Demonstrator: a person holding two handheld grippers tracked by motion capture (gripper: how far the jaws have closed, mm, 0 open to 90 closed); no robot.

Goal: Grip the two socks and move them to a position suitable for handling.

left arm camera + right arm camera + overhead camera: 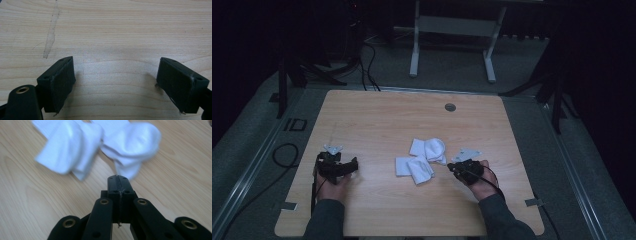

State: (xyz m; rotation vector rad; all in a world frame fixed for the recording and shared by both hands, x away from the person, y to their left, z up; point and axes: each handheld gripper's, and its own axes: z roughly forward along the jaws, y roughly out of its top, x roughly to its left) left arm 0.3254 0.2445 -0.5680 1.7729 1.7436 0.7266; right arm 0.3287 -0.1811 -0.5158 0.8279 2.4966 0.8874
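1. White socks (424,159) lay in a loose crumpled pile just right of centre frame in the high view, on the worktop (377,115). In the right gripper view they sat across the upper part of the frame (100,147), blurred.
2. Right gripper (453,167) sat low right of centre, just beside the pile's right edge, tips aimed at it. Its fingers (113,185) were pressed flat together with nothing between them; no cloth was caught.
3. Judgement: closed tips at the pile's edge looked suited to nudging or poking the cloth, not to a pinch. A grab would need them opened first.
4. Left gripper (347,166) rested at lower left, well apart from the socks. Its fingers (60,82) stood wide open over bare wood, empty.
5. Judgement: the left was parked, ready to take a loose end when the right presented one.
6. A pale scuff streak (51,32) marked the worktop at upper left of the left gripper view. A round grommet (450,107) sat near the far edge, clear of the work.
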